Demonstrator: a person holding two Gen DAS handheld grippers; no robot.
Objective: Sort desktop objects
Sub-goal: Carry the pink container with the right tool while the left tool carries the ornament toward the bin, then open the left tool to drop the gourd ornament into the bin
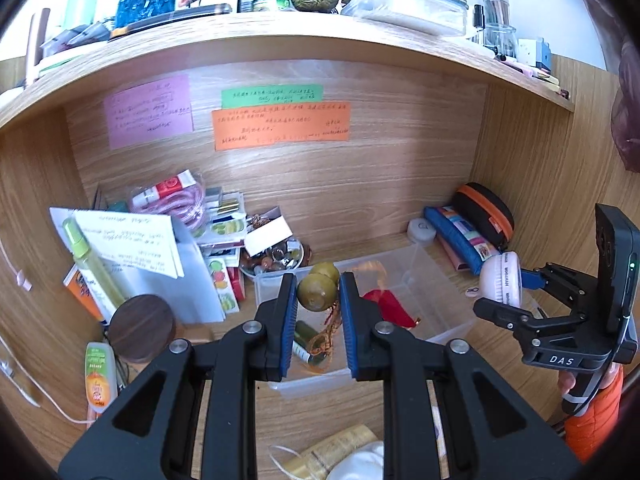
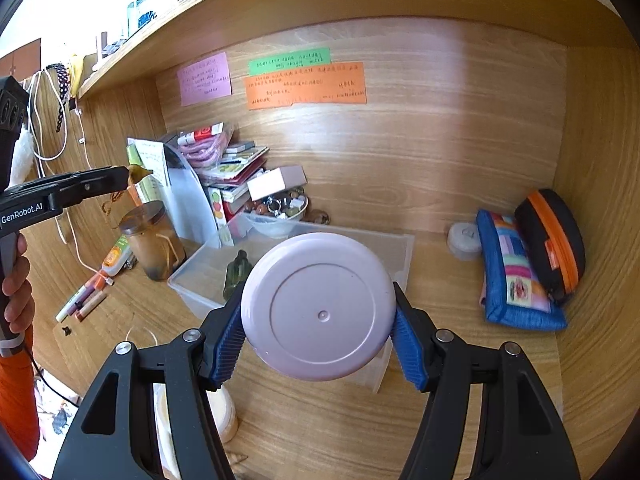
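Left gripper (image 1: 318, 300): jaws pinching olive-green gourd charm (image 1: 317, 295), tassel cord hanging below, held above clear plastic bin (image 1: 448, 300). Right gripper (image 2: 320, 328): jaws half-spread, clamped on rim of round pale-pink jar (image 2: 319, 306), flat face toward camera, hovering over near edge of the same bin. Bin lies ahead and below both grippers on tabletop (image 2: 440, 380); small green bottle (image 2: 236, 274) already inside. Judgement: left load sits more squarely over bin; straight lowering likely suffices. Pink jar needs slight forward reach.
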